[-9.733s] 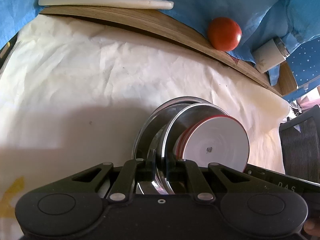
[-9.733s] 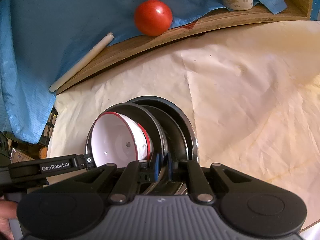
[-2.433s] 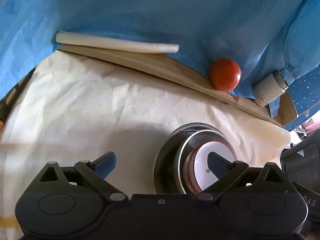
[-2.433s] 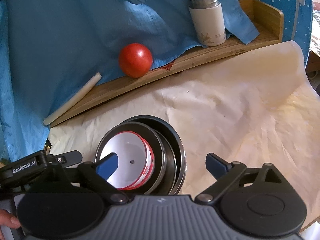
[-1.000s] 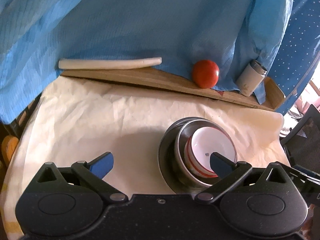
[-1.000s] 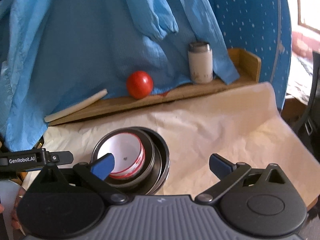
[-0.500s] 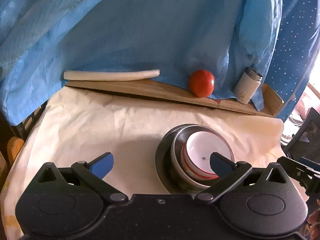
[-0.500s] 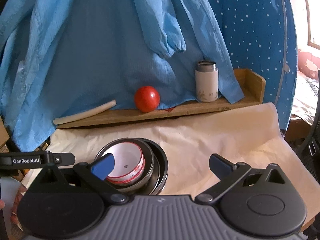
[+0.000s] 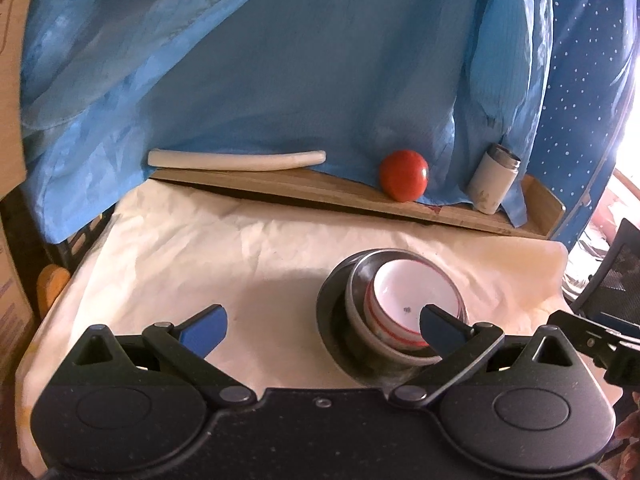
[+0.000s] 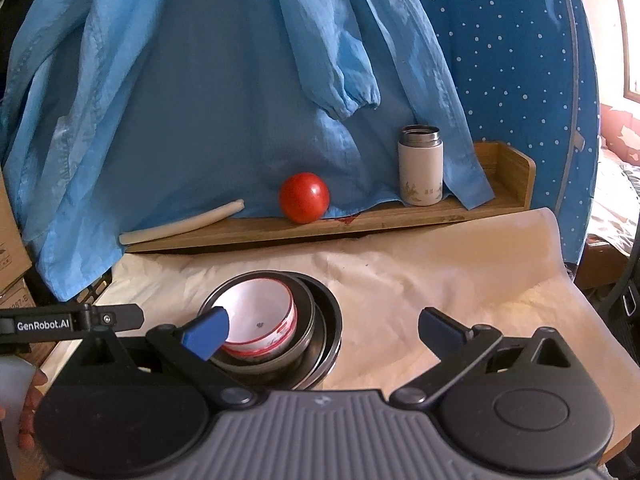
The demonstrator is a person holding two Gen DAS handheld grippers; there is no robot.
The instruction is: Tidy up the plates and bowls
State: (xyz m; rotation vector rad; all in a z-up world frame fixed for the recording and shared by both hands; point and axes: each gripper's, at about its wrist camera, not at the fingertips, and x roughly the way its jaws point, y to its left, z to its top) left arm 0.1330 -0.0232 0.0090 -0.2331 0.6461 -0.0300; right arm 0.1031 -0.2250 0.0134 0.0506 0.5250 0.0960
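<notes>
Both tongs, left tongs [image 9: 320,326] and right tongs [image 10: 322,330], are being held spread wide and empty above the paper-covered counter [image 9: 224,248], the red-rimmed white bowl [image 9: 412,300] nested in steel bowls [image 10: 316,320] lying between them, nearer the left.

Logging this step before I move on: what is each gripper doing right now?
Left gripper: open, fingers spread wide, holding nothing.
Right gripper: open, fingers spread wide, holding nothing.

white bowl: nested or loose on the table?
Nested. The white bowl sits upright inside the steel bowl, which sits in a dark dish.
</notes>
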